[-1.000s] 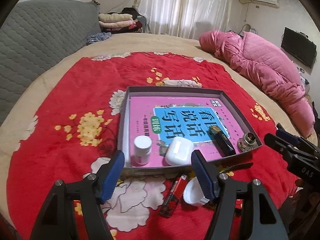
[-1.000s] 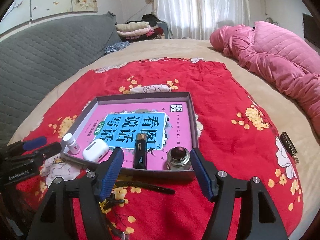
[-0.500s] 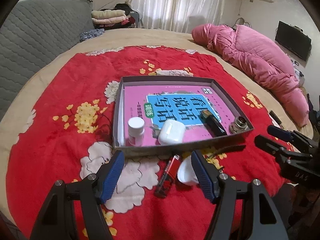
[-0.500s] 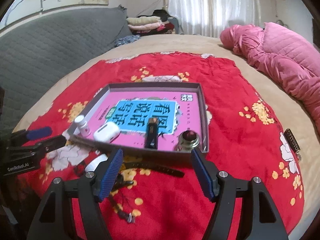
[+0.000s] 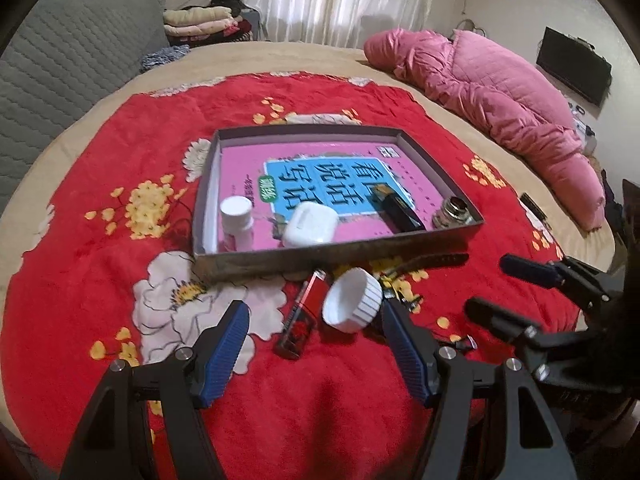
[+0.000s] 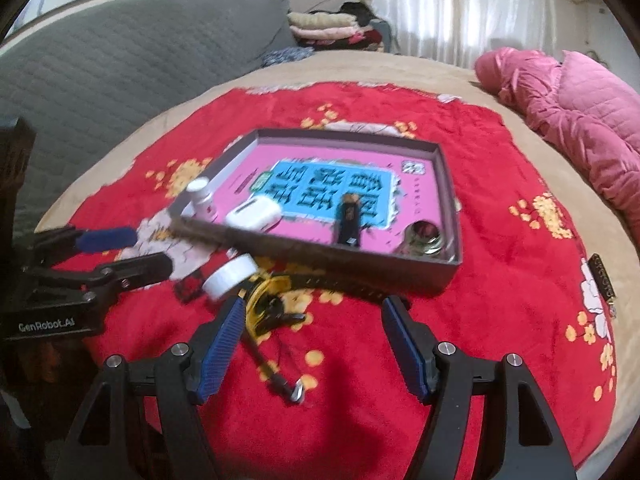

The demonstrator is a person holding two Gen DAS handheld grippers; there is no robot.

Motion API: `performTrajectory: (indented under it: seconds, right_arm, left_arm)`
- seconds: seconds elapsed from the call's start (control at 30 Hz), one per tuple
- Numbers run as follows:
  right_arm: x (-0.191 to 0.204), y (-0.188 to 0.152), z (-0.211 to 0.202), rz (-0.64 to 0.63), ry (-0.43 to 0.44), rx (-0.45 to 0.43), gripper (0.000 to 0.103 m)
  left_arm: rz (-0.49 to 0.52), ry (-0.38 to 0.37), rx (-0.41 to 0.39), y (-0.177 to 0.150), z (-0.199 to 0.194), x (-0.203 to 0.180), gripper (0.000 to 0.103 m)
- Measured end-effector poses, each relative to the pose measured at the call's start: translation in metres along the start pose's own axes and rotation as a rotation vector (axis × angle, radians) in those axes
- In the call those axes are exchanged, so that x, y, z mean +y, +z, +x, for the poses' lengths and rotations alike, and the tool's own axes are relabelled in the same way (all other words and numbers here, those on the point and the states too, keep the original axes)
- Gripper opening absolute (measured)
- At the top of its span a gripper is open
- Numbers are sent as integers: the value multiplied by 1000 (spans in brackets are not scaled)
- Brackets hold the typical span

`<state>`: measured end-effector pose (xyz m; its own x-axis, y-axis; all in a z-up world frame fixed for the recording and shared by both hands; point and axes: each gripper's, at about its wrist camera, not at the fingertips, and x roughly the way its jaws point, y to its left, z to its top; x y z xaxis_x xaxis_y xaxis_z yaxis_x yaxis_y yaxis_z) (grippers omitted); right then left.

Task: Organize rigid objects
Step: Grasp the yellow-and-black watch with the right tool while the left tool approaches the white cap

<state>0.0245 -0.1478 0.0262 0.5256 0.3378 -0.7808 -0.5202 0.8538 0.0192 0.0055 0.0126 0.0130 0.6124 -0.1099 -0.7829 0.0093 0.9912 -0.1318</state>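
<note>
A shallow grey box (image 5: 320,258) (image 6: 360,268) with a pink book inside holds a white bottle (image 5: 237,224), a white earbud case (image 5: 310,224), a black lighter (image 5: 396,210) and a small metal jar (image 5: 452,216). On the red blanket in front of the box lie a red lighter (image 5: 302,316), a white cap (image 5: 352,300) (image 6: 230,276), a yellow-and-black watch (image 6: 268,300) and a black strap (image 5: 432,260). My left gripper (image 5: 314,346) is open, just before the red lighter and cap. My right gripper (image 6: 312,344) is open, near the watch.
A pink quilt (image 5: 500,92) lies at the right of the bed. A grey quilted headboard (image 6: 120,60) stands at the left. A small dark object (image 6: 602,278) lies on the blanket's right edge. Folded clothes (image 5: 200,24) are at the back.
Both grippers have pulled back from the box toward the bed's near edge, so the red lighter, cap and watch now show in front of them. Both stay open.
</note>
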Motion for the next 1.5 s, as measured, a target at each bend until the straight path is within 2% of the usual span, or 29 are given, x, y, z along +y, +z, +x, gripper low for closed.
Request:
performTrajectory:
  seconds: [0.23,0.47,0.63,0.87,1.0,1.2,1.3,1.5]
  right_arm:
    - [18,-12,14,-80,26,46,72]
    - [20,-16,26,-85,44,74,70]
    - [20,-16,33,-88,64,85,54]
    - [19,-17,47,-101,80,108,43]
    - [21,-18,52,-112,108,114,29]
    - [32,-20,59,-146,139,116,26]
    - [28,-19,63,-112,162,117,15]
    - [23,-19,70,-69,204,126,13]
  left_arm:
    - [34,-12,26,-6,6,-8,69]
    - [60,-23,57,-11,15,-13,69]
    - [72,-23,71,-14,21,-15,69]
    - [69,-19,88,-16,27,-14,69]
    - [64,-9,97,-16,32,-13,69]
    - [60,0,107,-16,39,-12,69]
    - [60,7,104,-14,42,-11,69]
    - [59,13,115,-13,49,-10,69]
